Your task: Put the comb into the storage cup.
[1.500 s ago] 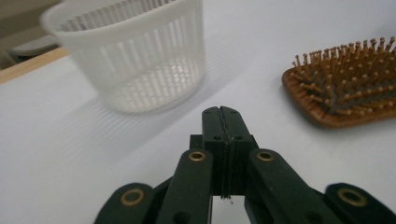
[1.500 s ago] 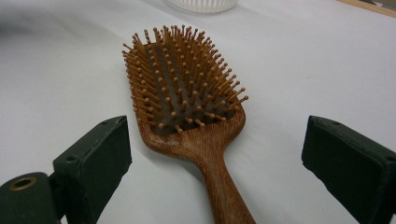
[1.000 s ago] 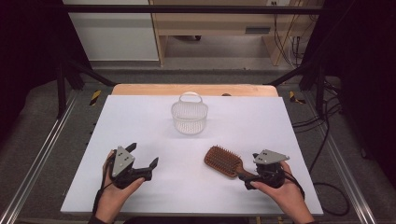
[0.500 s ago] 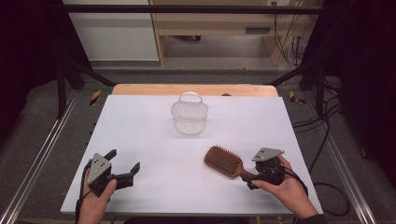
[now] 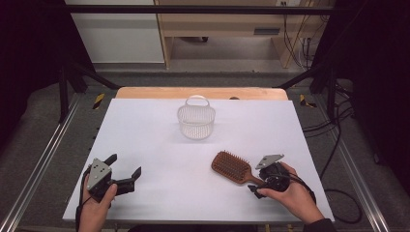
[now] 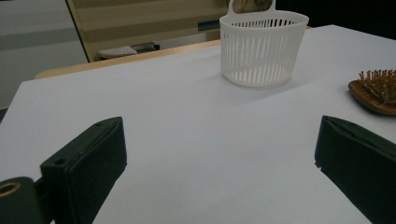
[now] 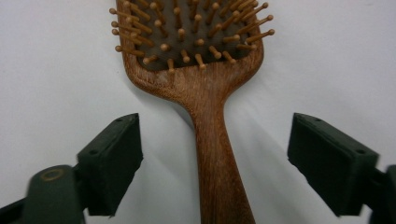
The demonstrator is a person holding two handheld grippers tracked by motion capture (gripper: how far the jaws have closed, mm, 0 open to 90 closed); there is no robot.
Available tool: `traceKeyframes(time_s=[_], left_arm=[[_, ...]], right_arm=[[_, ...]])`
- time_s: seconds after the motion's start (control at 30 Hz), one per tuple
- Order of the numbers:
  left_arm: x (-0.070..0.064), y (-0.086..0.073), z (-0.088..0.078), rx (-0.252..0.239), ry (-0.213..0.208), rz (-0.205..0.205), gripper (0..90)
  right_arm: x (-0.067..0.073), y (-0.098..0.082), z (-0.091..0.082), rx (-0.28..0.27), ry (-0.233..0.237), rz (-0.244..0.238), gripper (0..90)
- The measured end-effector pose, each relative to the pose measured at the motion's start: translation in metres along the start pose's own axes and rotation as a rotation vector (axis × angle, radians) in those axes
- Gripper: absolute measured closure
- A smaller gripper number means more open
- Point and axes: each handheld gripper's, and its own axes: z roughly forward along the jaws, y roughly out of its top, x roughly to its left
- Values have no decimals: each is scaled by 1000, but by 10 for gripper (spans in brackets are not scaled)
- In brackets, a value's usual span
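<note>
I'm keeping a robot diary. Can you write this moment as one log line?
right gripper: open, closing around hairbrush handle, not touching | left gripper: open, empty | basket: empty

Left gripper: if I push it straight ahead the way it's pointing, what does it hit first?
Likely the white basket, ahead and slightly right of centre between the left gripper's open jaws. Bare table lies before it. The hairbrush sits off right, probably missed.

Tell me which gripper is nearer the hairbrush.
Right. The right gripper straddles the hairbrush handle, jaws just closing, pads not yet touching. The left gripper sits far across the table.
</note>
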Motion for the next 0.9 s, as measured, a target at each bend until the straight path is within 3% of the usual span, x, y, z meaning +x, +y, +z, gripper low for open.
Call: traceKeyframes(time_s=[0.23,0.27,0.57,0.9], left_arm=[[1,1,-1,-8,7,1,26],[1,1,-1,-10,6,1,27],[1,1,-1,-9,3,5,28],[1,1,0,-10,2,3,30]], right_arm=[[1,5,3,22,20,-35,380],[1,6,4,28,27,-41,433],[-1,11,7,78,34,-70,593],[-3,17,9,131,59,-93,669]])
